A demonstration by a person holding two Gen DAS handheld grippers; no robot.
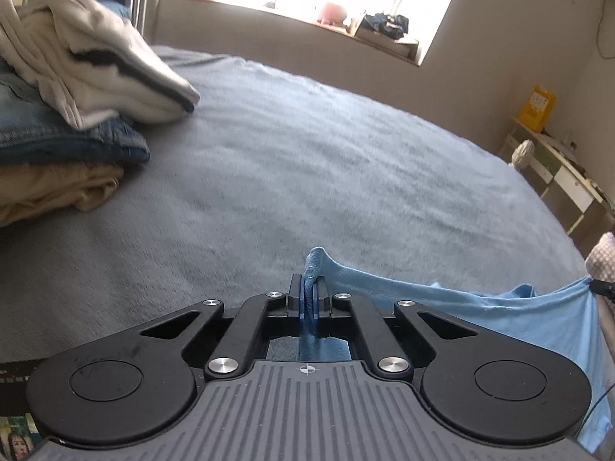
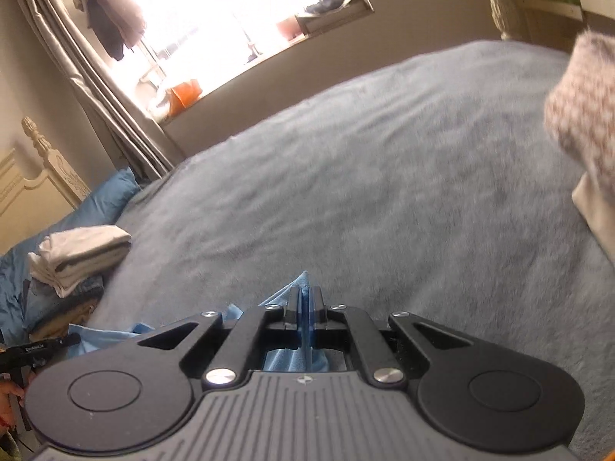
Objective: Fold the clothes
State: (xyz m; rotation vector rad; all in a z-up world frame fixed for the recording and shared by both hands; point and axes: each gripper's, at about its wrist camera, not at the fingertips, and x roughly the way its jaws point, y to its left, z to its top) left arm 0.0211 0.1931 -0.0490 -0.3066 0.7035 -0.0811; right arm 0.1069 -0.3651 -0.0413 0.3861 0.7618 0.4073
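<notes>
Home bedroom: grey bed (image 1: 307,153), headboard (image 2: 42,165), curtained window (image 2: 230,11), folded clothes (image 1: 77,77).

Ahead of us the grey bed (image 1: 326,161) lies bare across its wide middle, giving both tongs open passage toward the window wall. On our left a stack of folded clothes (image 1: 65,88) blocks that edge. At far right a knitted pinkish bundle (image 2: 584,103) crowds the corner, with a cream desk (image 1: 557,169) beyond the bed.
</notes>
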